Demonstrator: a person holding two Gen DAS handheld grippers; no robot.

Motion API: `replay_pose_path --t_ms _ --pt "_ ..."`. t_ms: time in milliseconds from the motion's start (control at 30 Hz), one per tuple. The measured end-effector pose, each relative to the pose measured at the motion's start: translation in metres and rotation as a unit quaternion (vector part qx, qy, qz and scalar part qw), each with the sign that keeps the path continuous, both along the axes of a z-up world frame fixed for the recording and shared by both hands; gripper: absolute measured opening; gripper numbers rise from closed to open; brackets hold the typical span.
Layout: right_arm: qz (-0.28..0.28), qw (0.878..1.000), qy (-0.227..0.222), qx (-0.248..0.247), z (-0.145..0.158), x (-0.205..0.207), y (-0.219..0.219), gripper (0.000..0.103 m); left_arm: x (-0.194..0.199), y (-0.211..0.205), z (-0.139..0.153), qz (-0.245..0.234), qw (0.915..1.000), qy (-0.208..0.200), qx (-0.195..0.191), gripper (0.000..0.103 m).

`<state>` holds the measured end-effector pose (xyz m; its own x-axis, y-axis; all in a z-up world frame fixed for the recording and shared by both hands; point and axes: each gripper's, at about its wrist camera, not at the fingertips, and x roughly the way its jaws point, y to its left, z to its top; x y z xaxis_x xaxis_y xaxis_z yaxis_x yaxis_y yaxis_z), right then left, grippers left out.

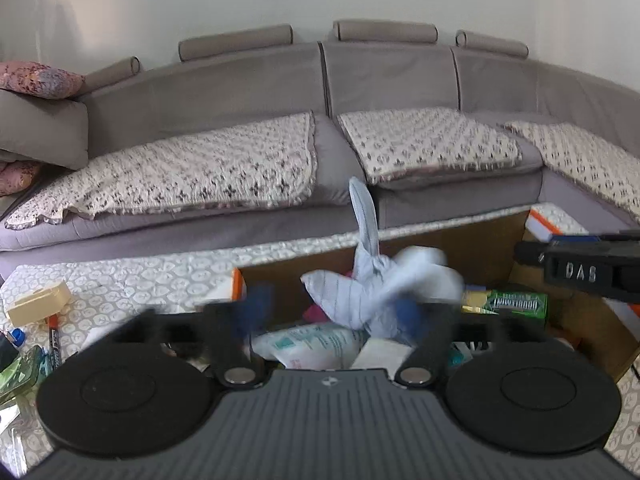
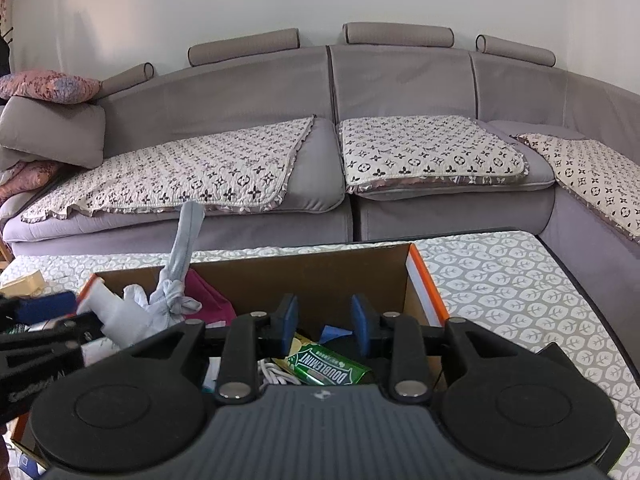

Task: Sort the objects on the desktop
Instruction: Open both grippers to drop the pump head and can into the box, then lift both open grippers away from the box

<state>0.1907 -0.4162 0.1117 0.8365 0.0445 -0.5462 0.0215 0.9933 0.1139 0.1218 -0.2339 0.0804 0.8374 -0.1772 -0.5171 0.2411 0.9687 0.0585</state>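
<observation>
Dropping the knotted pale-blue cloth (image 1: 376, 284) into the cardboard box (image 2: 420, 280) | left gripper (image 1: 332, 308) jaws wide apart, nothing pinched, so the cloth looks let go | right gripper (image 2: 325, 322) partly apart, empty, hovering over the Doublemint pack (image 2: 330, 366) in the box, probably next.

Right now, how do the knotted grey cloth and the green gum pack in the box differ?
The knotted grey cloth is soft, pale and plain; the green gum pack is a stiff, glossy printed packet. One end of the cloth sticks up above the box rim; the pack lies low on the clutter. The cloth is at the box's left side, near the left tongs; the pack is below the right tongs. Both are inside the cardboard box.
</observation>
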Motion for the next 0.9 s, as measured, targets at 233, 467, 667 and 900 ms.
replay_pose_path --t_ms 233,467,667,900 --pt "-0.016 0.999 -0.018 0.024 0.005 -0.005 -0.005 0.103 -0.002 0.001 0.01 0.002 0.9998 -0.011 -0.015 0.103" --pt "-0.022 0.999 -0.027 0.022 0.011 -0.013 -0.004 0.103 -0.002 0.005 0.01 0.004 0.9999 0.004 -0.015 0.103" --pt "-0.029 0.999 -0.029 0.022 0.015 -0.018 -0.007 0.103 -0.008 0.004 0.011 0.002 1.0 0.001 0.0 0.103" --pt "-0.033 0.999 -0.031 0.016 0.019 -0.025 -0.007 0.103 -0.013 0.004 0.013 0.007 0.9999 -0.004 0.014 0.103"
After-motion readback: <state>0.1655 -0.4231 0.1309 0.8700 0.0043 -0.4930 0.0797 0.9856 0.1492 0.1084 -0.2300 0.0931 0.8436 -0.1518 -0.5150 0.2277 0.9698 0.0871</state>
